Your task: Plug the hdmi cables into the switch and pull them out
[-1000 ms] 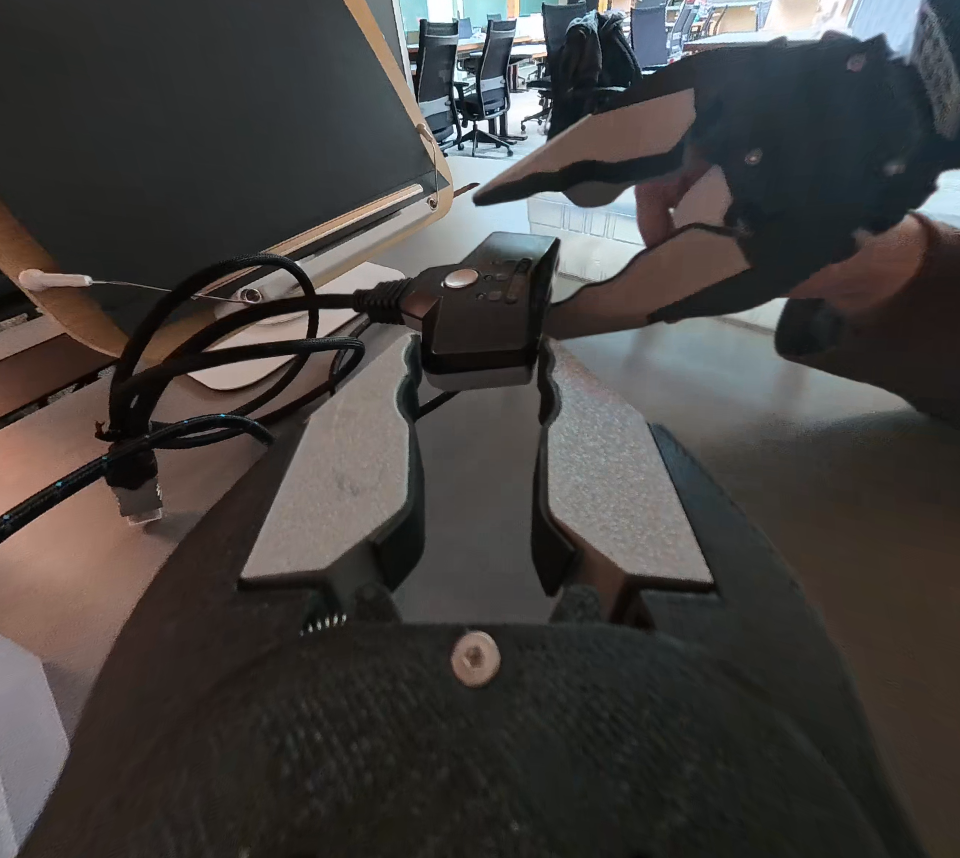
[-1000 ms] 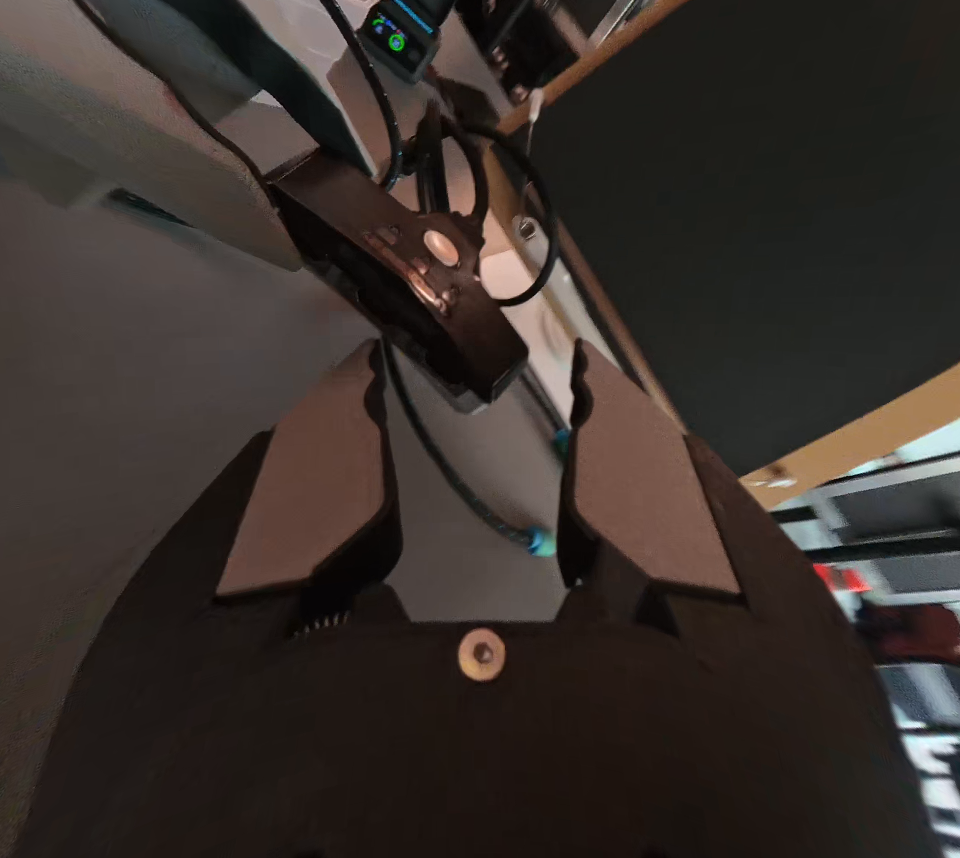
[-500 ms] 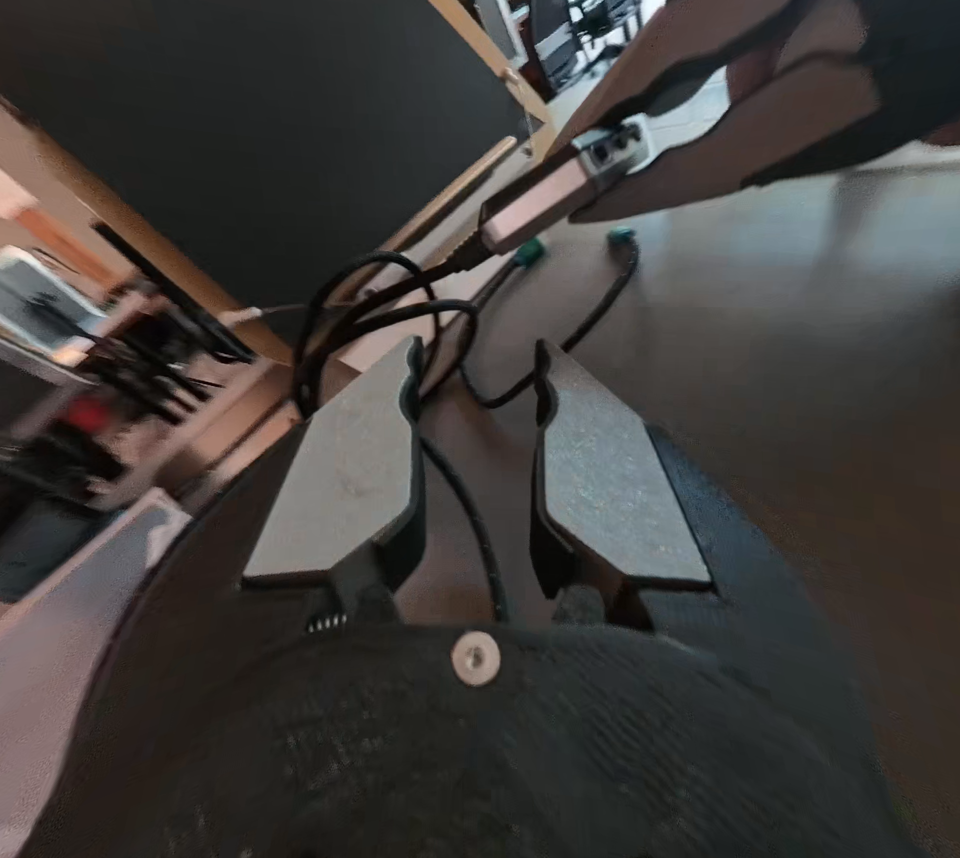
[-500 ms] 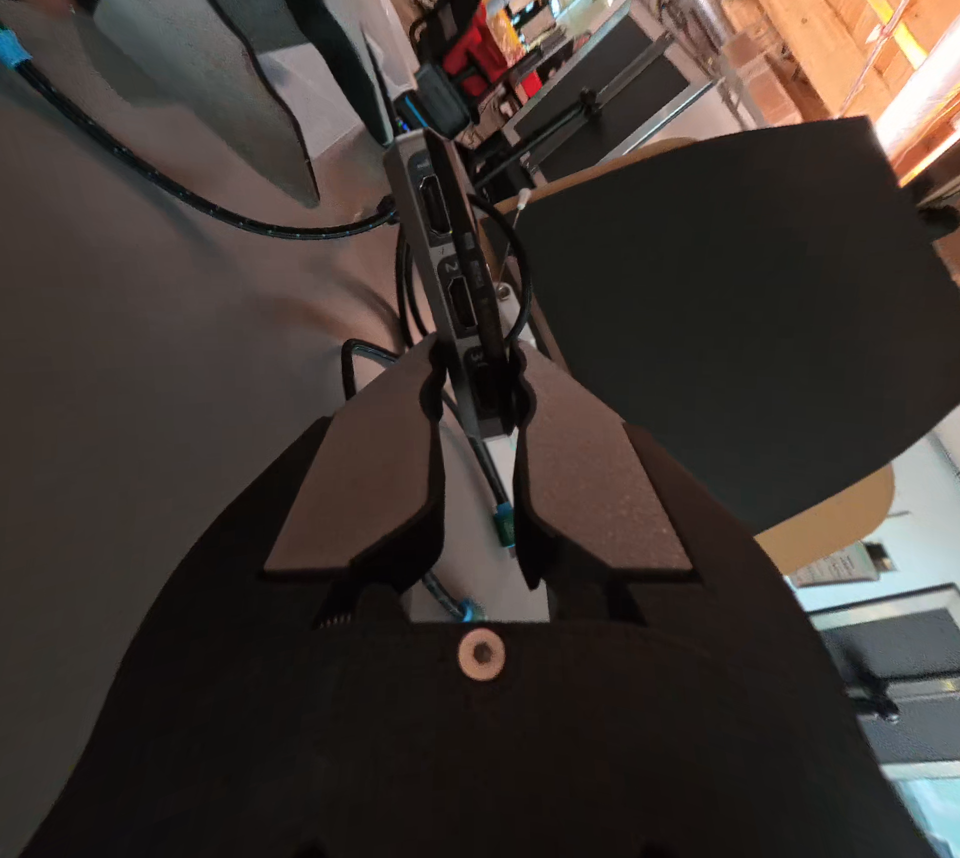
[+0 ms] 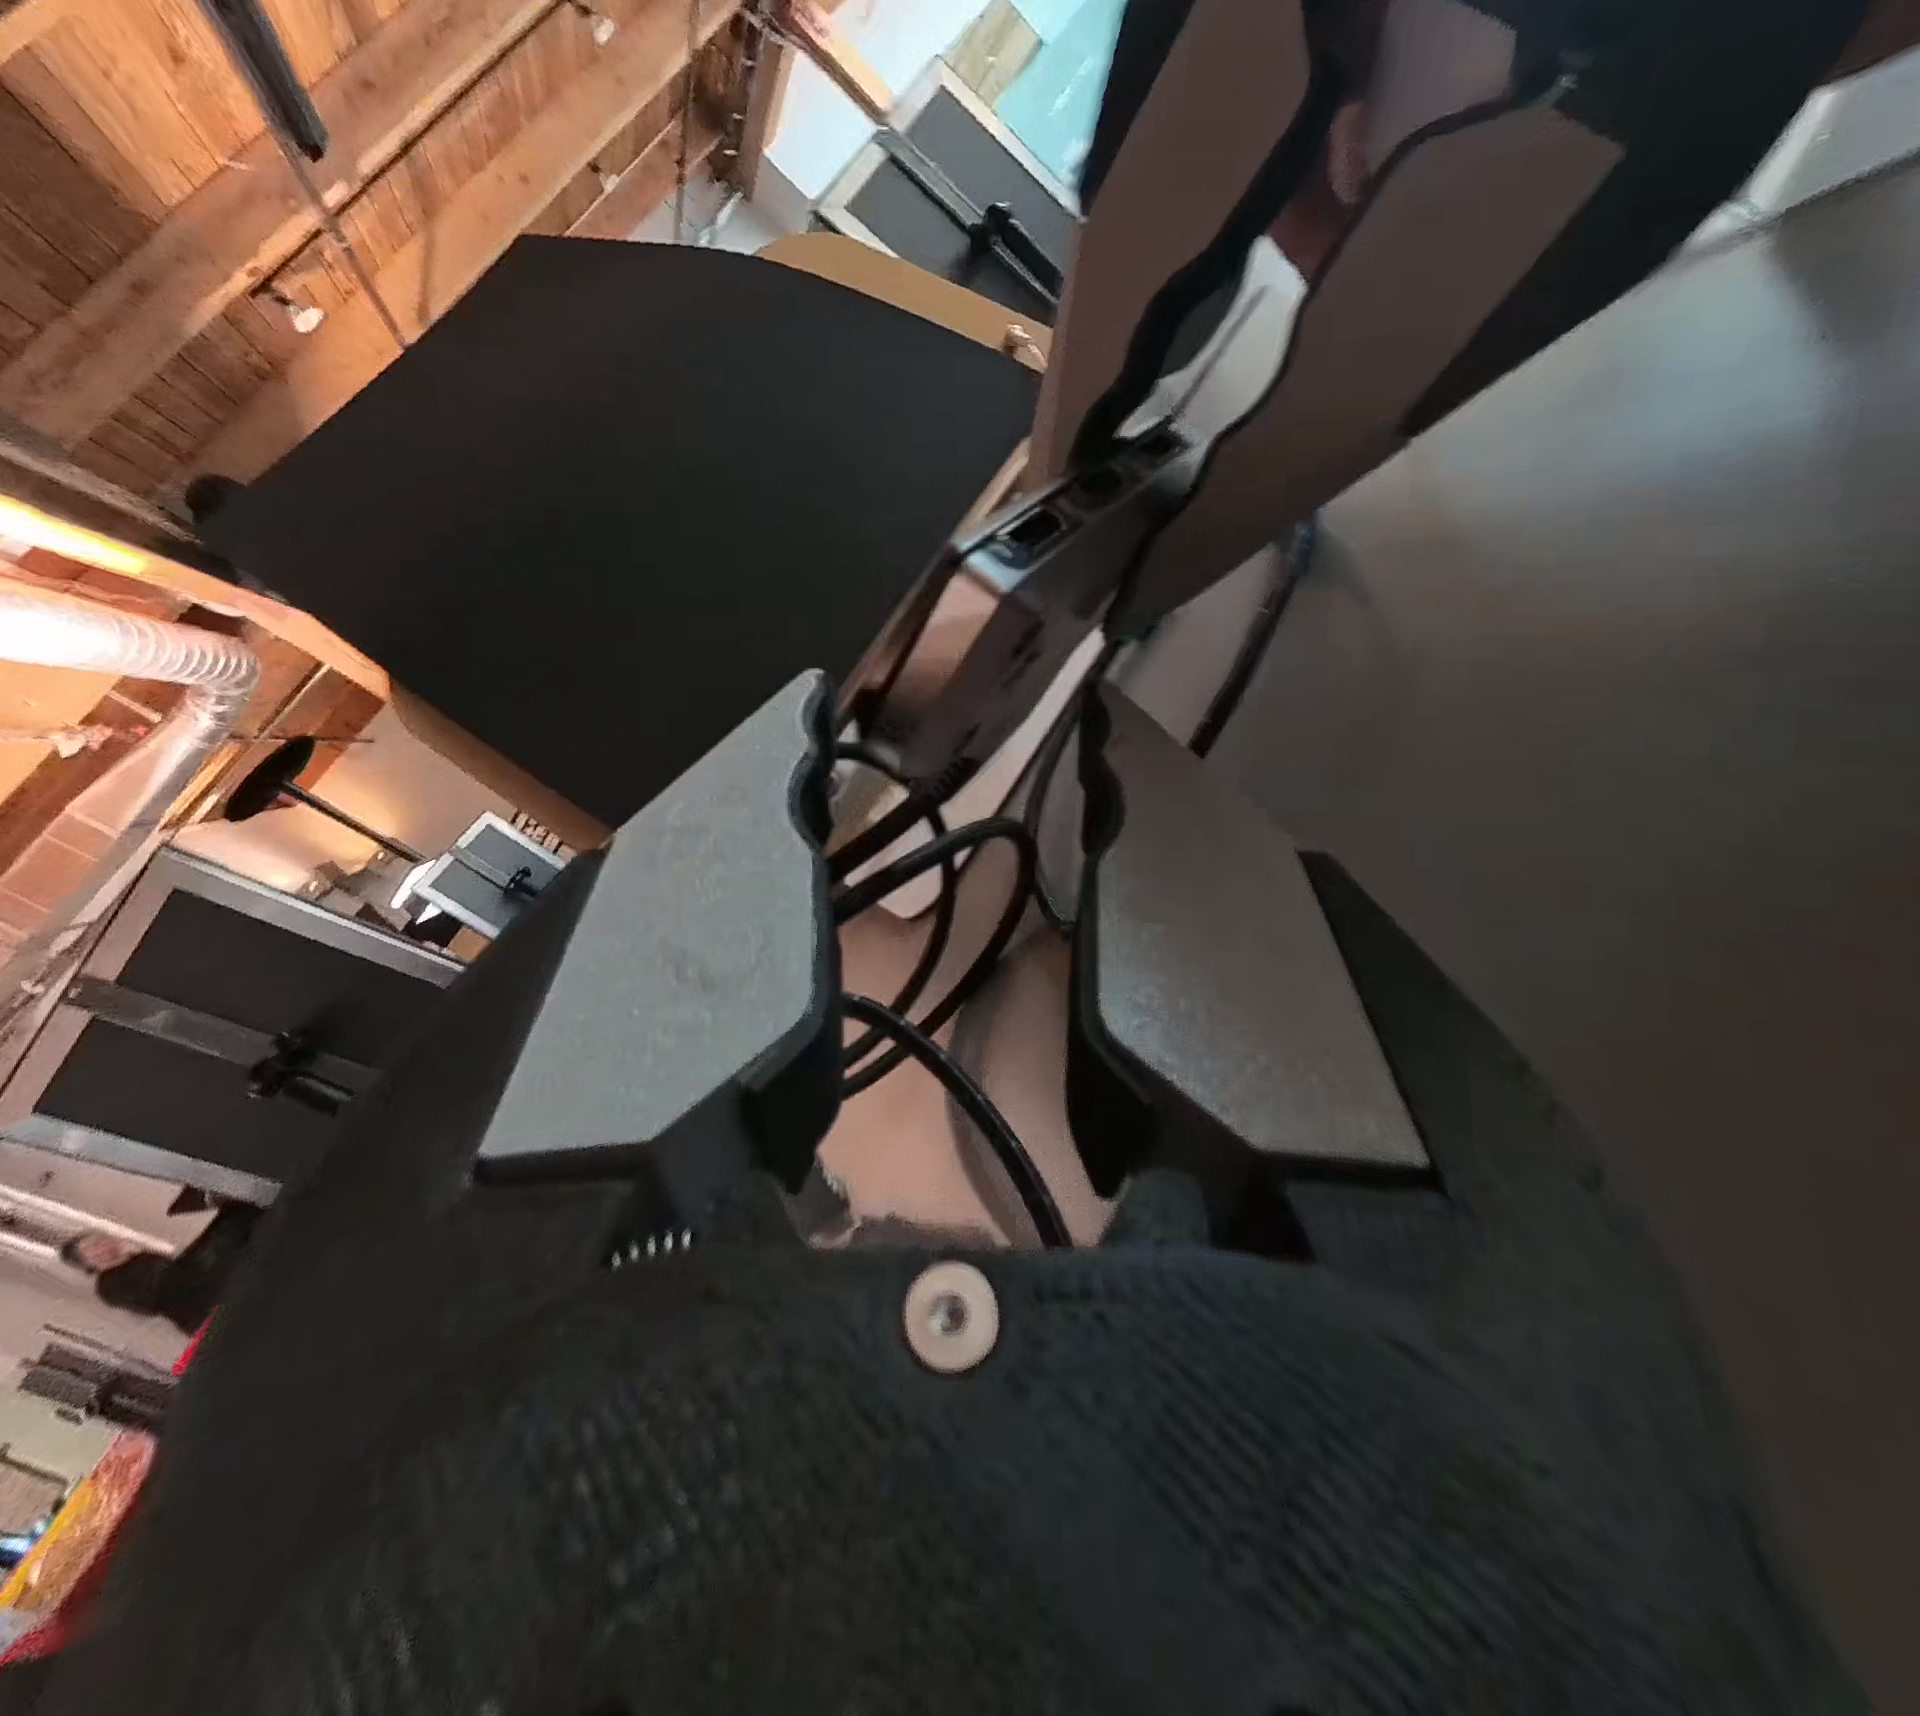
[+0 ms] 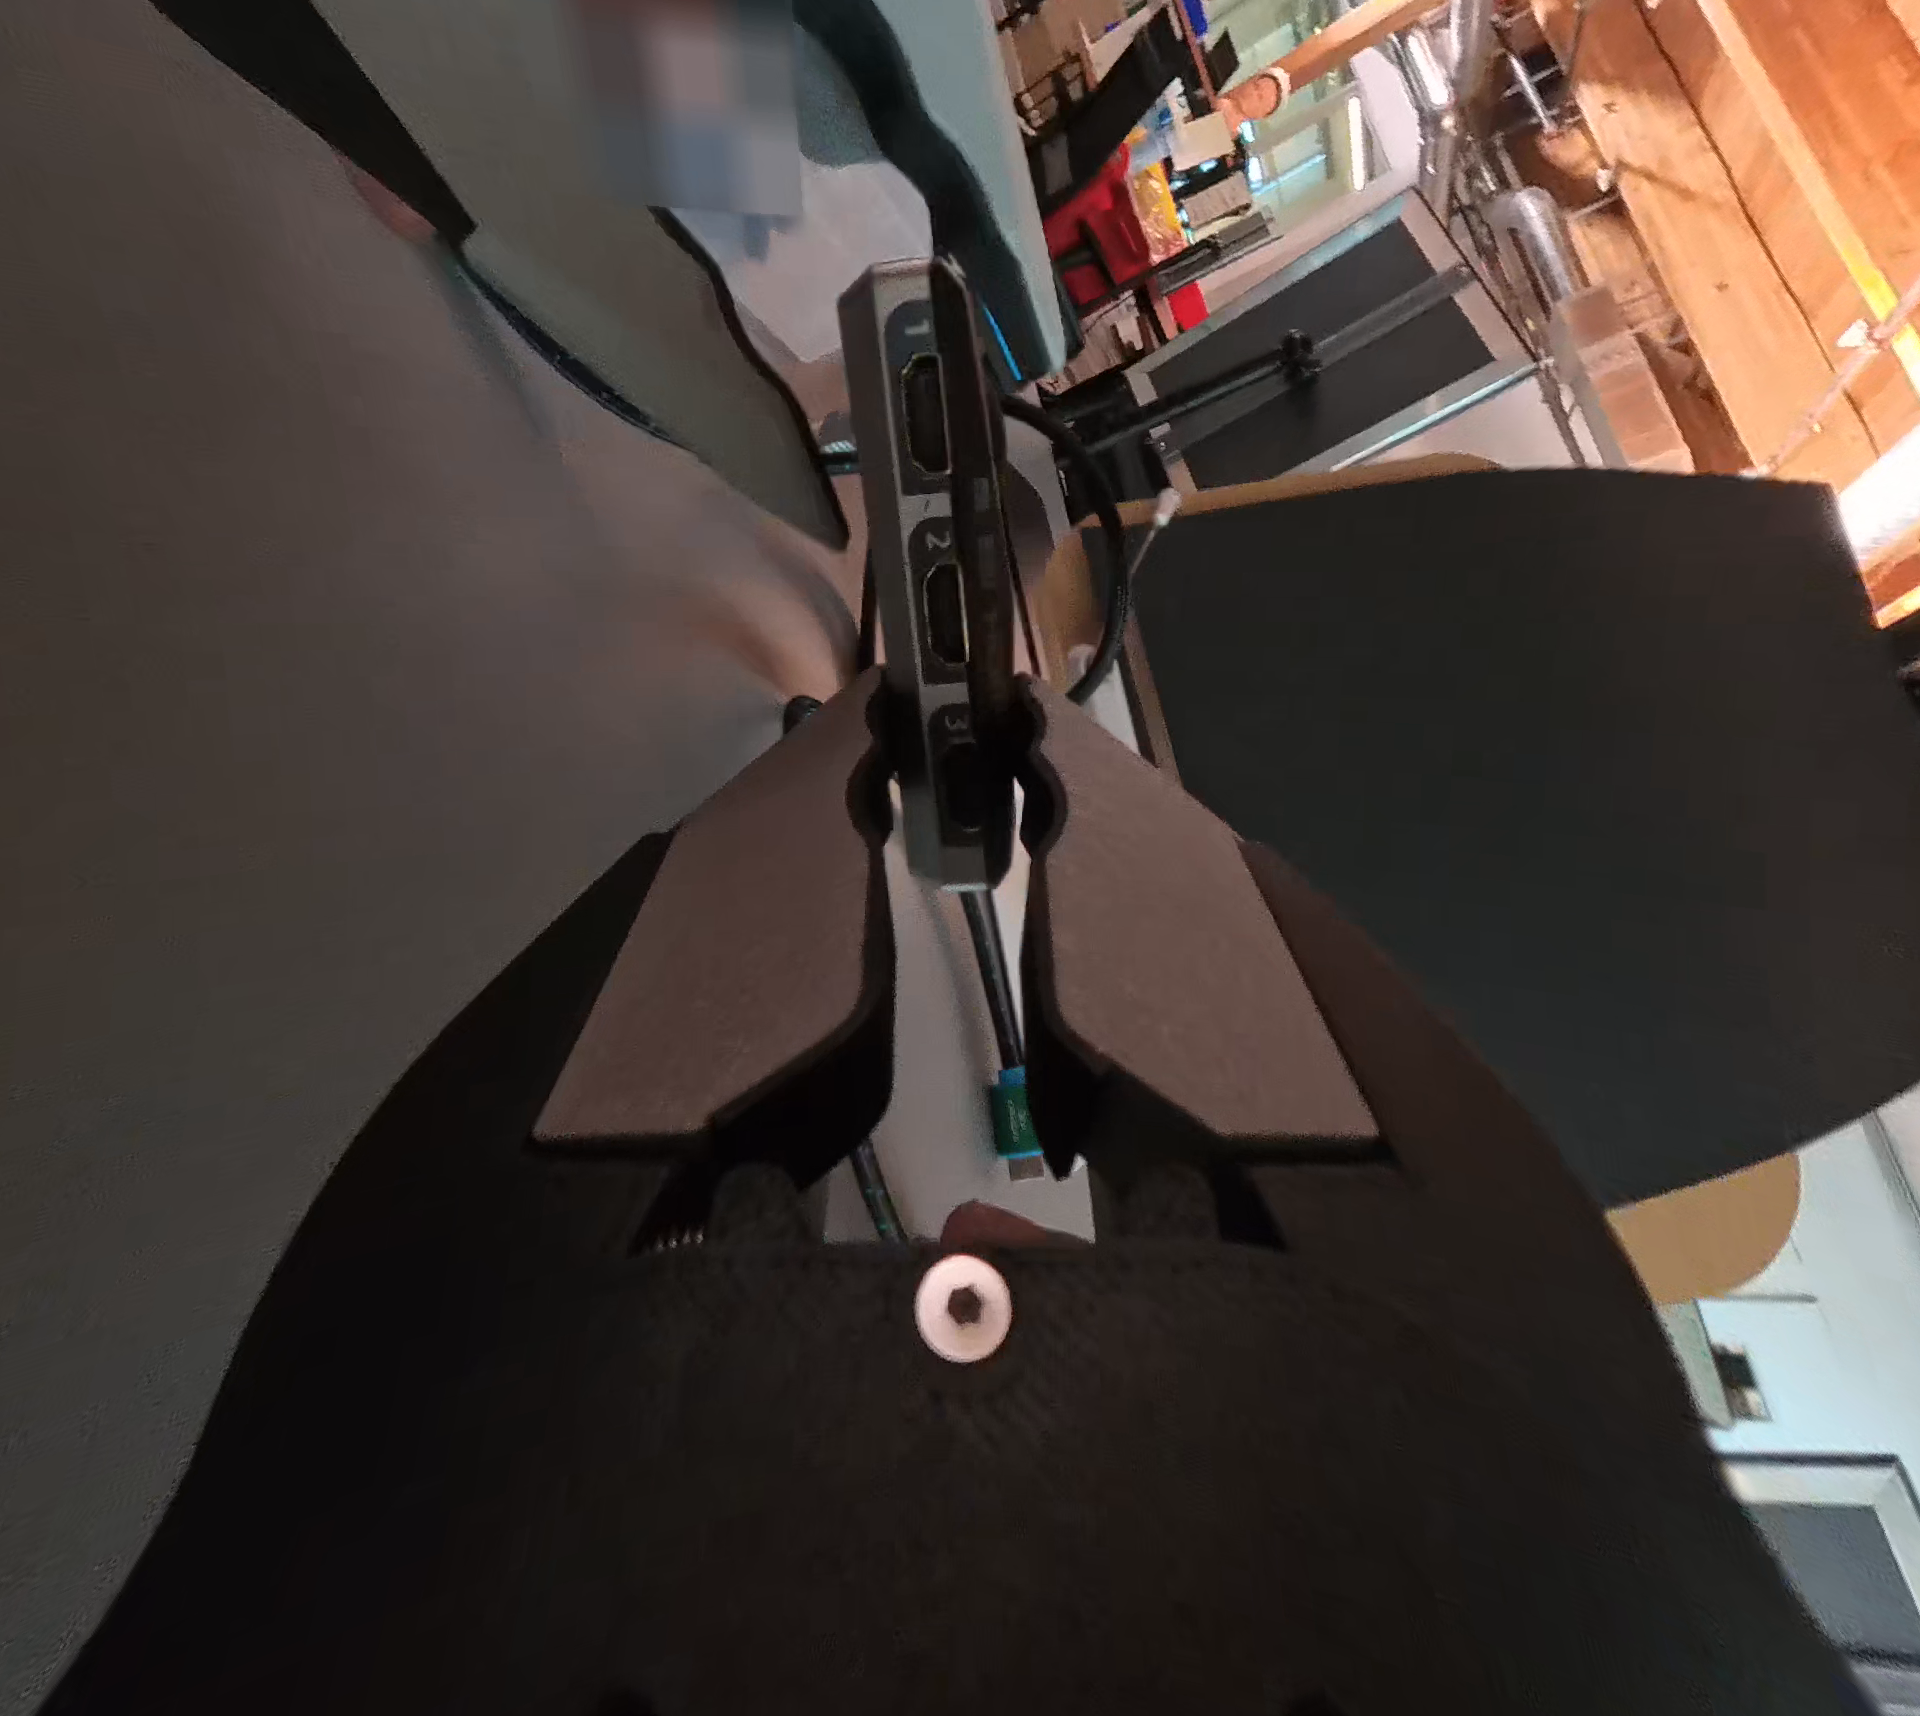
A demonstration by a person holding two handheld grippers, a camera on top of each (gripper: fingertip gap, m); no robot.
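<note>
The HDMI switch (image 6: 940, 586) is a slim grey box, turned on edge, with its three ports facing my right wrist camera; all three are empty. My right gripper (image 6: 948, 757) is shut on its near end. An HDMI cable's teal plug (image 6: 1010, 1131) lies loose on the table under that gripper. In the left wrist view my left gripper (image 5: 956, 731) is open and empty, over a coil of black cables (image 5: 935, 918). Beyond it the right gripper (image 5: 1132, 513) holds the switch (image 5: 1039, 534) above the table.
A large black panel with a tan backing (image 5: 623, 523) stands just behind the cables, also in the right wrist view (image 6: 1455, 783). The grey table (image 5: 1610, 783) stretches to the right. The left gripper's fingers (image 6: 582, 336) loom close beyond the switch. My left and right fingertips are right by each other.
My left gripper let go of the switch and drew back, tilting. My right gripper closed on the switch, lifted it and turned it on edge with the ports toward its camera.
</note>
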